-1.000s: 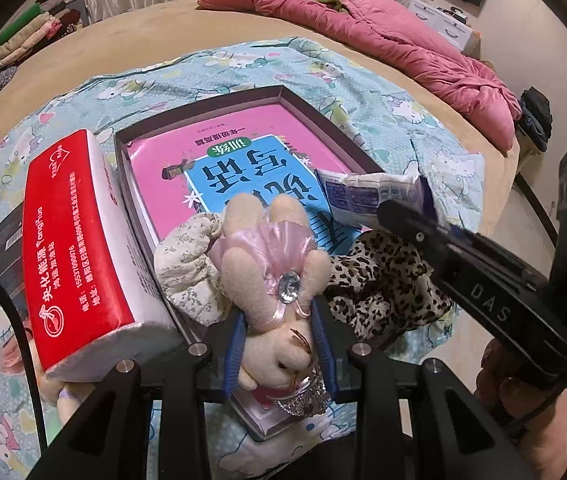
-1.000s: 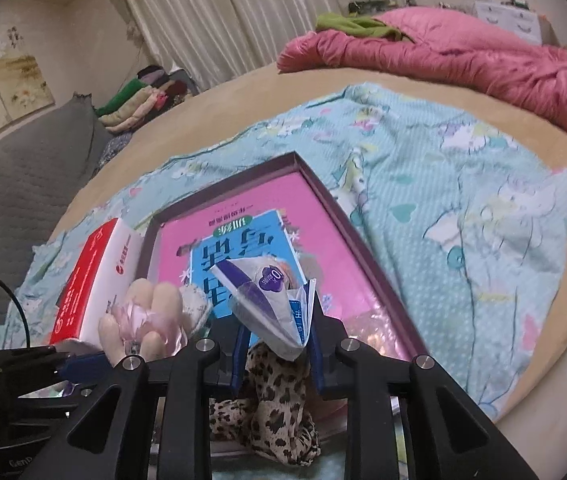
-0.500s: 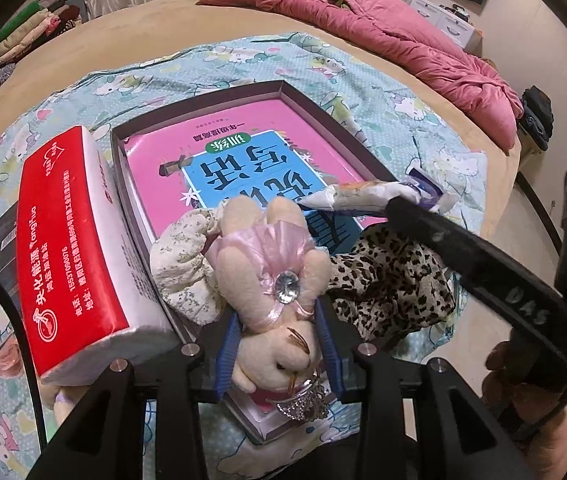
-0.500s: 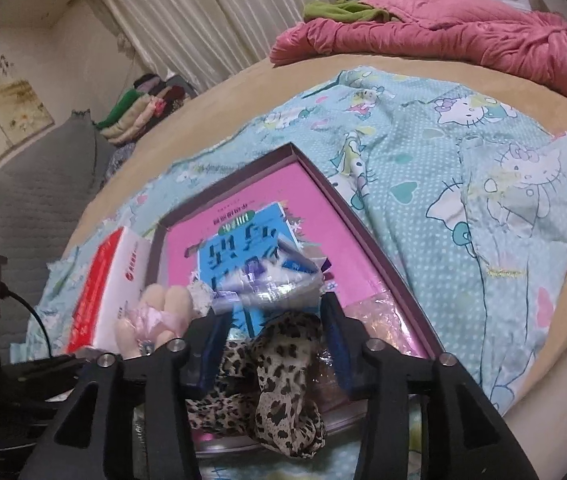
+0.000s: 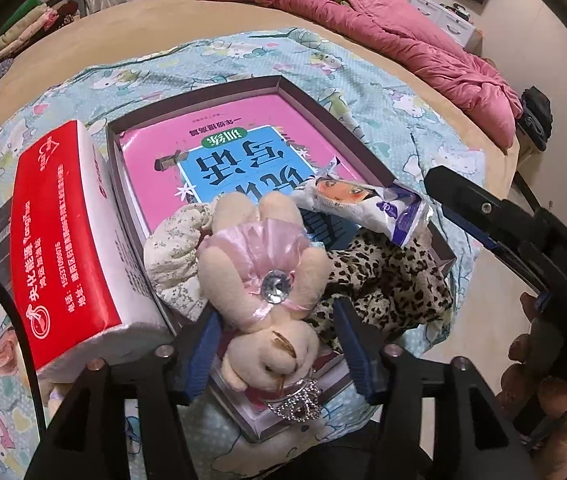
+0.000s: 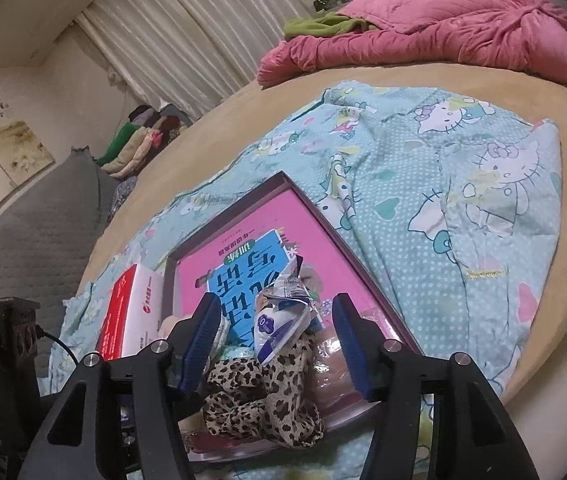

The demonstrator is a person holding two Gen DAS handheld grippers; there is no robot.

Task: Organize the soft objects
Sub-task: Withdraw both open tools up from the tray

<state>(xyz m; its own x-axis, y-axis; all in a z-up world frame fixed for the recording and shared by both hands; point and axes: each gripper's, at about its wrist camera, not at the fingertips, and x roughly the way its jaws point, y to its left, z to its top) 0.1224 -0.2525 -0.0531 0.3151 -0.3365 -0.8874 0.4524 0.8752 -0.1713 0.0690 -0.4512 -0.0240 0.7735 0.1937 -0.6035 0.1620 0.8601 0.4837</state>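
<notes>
A beige plush bunny [image 5: 267, 280] in a pink dress lies at the near end of a dark shallow box [image 5: 307, 96], on a pink book [image 5: 235, 148]. My left gripper [image 5: 275, 312] straddles the bunny's head; its jaws are opening and the blue pads stand clear of the plush. A white and blue tissue packet [image 6: 283, 320] rests on a leopard-print cloth [image 6: 259, 392] in the box. My right gripper [image 6: 275, 298] is around the packet, jaws opening, pads off it. In the left wrist view the packet [image 5: 363, 208] lies just beyond the right gripper's finger [image 5: 483, 216].
A red and white tissue pack [image 5: 63, 240] leans on the box's left wall, a floral cloth [image 5: 175, 252] beside the bunny. All sit on a Hello Kitty sheet [image 6: 443, 184] on a round bed. A pink quilt [image 6: 443, 40] lies at the back. A black device [image 6: 3, 332] stands left.
Both grippers' jaws have spread. The packet has left the right gripper and dropped onto the leopard cloth. The bunny is no longer squeezed. The right gripper pulled back a little and rolled.
</notes>
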